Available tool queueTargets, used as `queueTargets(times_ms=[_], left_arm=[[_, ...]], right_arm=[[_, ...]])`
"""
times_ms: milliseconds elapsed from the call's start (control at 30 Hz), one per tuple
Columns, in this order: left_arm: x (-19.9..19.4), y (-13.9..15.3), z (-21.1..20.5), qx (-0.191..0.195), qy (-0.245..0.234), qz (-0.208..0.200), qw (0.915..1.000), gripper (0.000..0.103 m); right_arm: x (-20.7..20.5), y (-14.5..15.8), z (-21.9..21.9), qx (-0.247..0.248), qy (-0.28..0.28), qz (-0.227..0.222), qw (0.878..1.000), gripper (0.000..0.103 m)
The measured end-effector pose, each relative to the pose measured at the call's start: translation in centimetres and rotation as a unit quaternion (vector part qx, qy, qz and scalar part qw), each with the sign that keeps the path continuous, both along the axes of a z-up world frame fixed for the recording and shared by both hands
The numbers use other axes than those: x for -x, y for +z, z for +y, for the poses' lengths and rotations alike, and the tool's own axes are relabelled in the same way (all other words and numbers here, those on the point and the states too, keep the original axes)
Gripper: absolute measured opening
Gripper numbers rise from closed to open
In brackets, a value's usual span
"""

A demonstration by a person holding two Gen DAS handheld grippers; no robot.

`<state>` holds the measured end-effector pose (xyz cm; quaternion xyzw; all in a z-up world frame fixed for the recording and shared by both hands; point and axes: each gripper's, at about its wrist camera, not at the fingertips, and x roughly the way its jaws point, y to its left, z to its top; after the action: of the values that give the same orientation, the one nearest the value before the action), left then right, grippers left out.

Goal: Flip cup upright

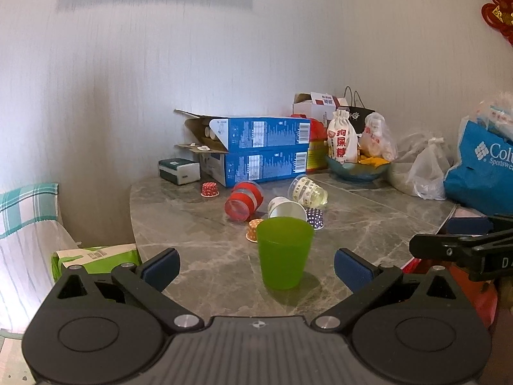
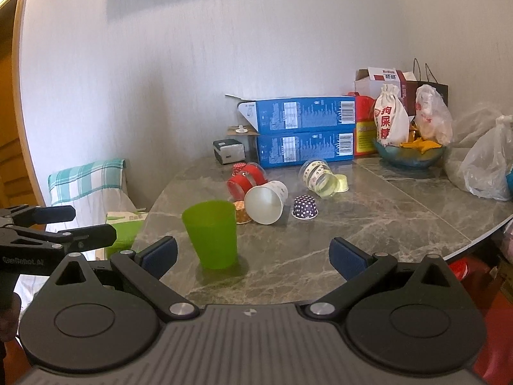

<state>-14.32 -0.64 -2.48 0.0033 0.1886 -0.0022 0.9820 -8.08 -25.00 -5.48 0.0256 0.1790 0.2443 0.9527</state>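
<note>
A green plastic cup stands upright on the grey marble table, just ahead of my open, empty left gripper. It also shows in the right wrist view, left of my open, empty right gripper. Behind it a white paper cup lies on its side, mouth toward me. A red cup and a clear patterned cup also lie on their sides. Small polka-dot cups sit among them.
Two stacked blue boxes, a tissue box, a bowl with bags and plastic bags line the back of the table. A chair with a checked cloth stands at the left. The table edge curves near both grippers.
</note>
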Motion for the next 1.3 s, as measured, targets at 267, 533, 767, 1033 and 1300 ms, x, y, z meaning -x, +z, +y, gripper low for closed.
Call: queueTargets(times_ms=[267,533,767,1033,1300], left_arm=[[-0.30,-0.07,0.10,0.008,-0.004,0.009,0.9999,0.103],[-0.42,-0.23,0.17,0.013,-0.005,0.013,0.9998,0.103],[-0.47,-0.41,0.18,0.016,-0.007,0.017,0.9997,0.103],[-0.60,-0.47,0.09,0.014,-0.006,0.019,0.9997,0.103],[-0.71,-0.64,0.19,0.018,-0.005,0.020,0.9996,0.103]], right_arm=[[-0.10,0.06,0.06,0.003,0.004,0.001,1.000,0.102],[-0.17,0.11,0.00,0.005,0.005,0.004,1.000,0.102],[-0.28,-0.07,0.33,0.011,0.011,0.006,1.000,0.102],[-0.35,-0.18,0.39,0.014,0.014,0.008,1.000,0.102],[-0.43,-0.20,0.22,0.012,0.010,0.009,1.000,0.102]])
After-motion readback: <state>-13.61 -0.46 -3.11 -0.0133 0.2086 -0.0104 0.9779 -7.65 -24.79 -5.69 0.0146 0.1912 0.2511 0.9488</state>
